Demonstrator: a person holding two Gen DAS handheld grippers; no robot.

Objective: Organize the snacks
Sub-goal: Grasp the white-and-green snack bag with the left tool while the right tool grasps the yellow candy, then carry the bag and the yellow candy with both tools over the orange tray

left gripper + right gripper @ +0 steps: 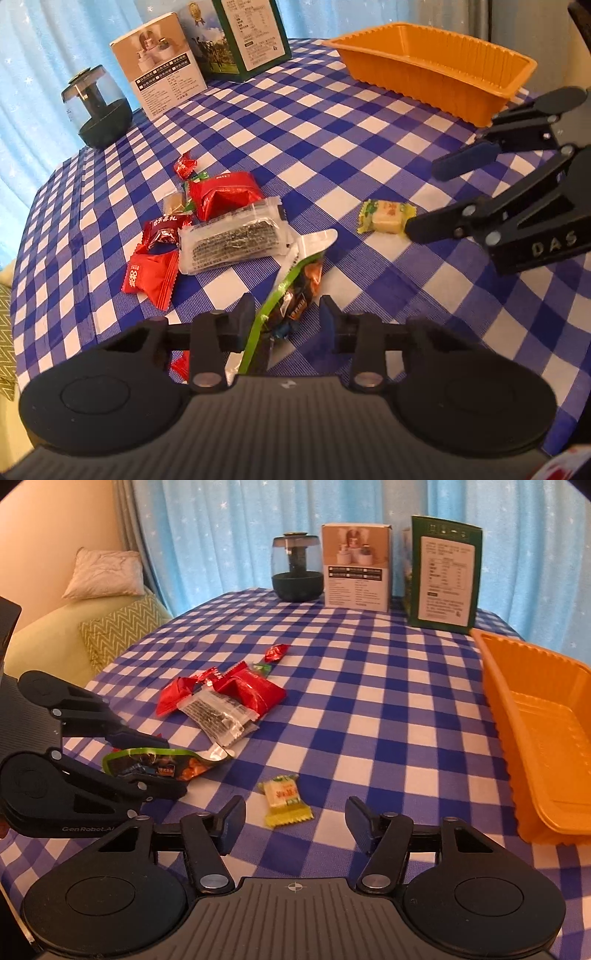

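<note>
On the checked cloth (369, 709), "GenRobot.AI" left tongs (173, 768) and "DAS" right tongs (421, 199) gape unclenched.

The right gripper (295, 818) fills the 6 o'clock edge, its jaws spread wide above a yellow candy (284, 799) lying between them on the checked tablecloth (369, 709). At 9 o'clock the left gripper (173, 766) has its fingers on either side of a green packet (159, 762). A heap of red wrappers (251, 690) and a clear seaweed pack (218, 716) sits toward 11 o'clock. An orange tray (517, 720) lies at 3 o'clock. Two boxes (356, 566) and a dark jar (297, 568) stand at 12 o'clock.
</note>
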